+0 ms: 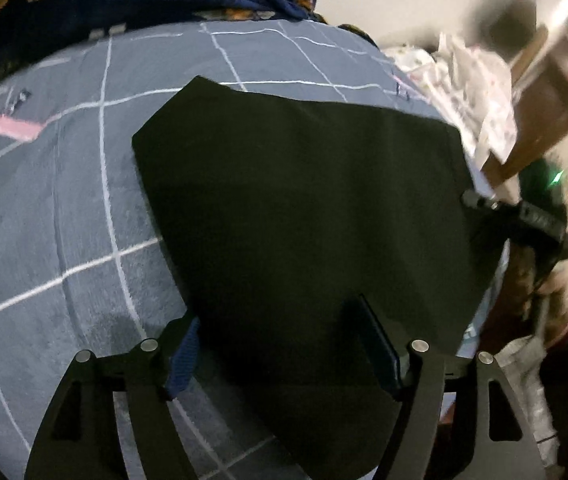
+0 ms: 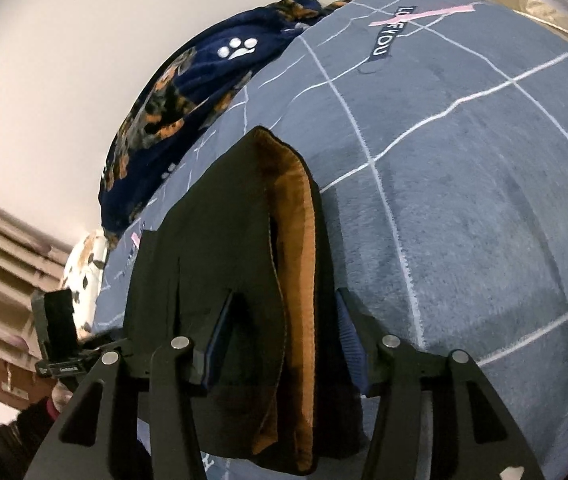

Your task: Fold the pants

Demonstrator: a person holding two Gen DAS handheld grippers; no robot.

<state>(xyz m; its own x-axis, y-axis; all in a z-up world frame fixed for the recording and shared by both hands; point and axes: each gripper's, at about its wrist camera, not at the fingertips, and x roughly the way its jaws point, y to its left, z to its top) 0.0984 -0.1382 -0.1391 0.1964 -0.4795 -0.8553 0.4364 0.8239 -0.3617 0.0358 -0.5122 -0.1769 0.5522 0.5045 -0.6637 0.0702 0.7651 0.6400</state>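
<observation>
Black pants [image 1: 303, 200] lie folded flat on the grey checked bed cover [image 1: 64, 220]. My left gripper [image 1: 280, 348] hovers over their near end with its jaws wide apart, one fingertip [image 1: 184, 354] at the pants' left edge, the other over the cloth. In the right wrist view the pants [image 2: 224, 220] show an orange-brown fleece lining [image 2: 295, 248] along the folded waist. My right gripper [image 2: 284, 336] straddles that end, its pads standing off the cloth on both sides. Each camera catches the other gripper at the pants' far side [image 1: 523, 216] [image 2: 56, 332].
A dark blue blanket [image 2: 188, 92] with paw prints is bunched along the bed's wall side. White patterned bedding [image 1: 475, 80] and wooden furniture [image 1: 543, 120] lie past the bed's right edge. A spotted white pillow [image 2: 84, 264] sits at the bed's corner. The bed cover [image 2: 483, 200] stretches bare to the right.
</observation>
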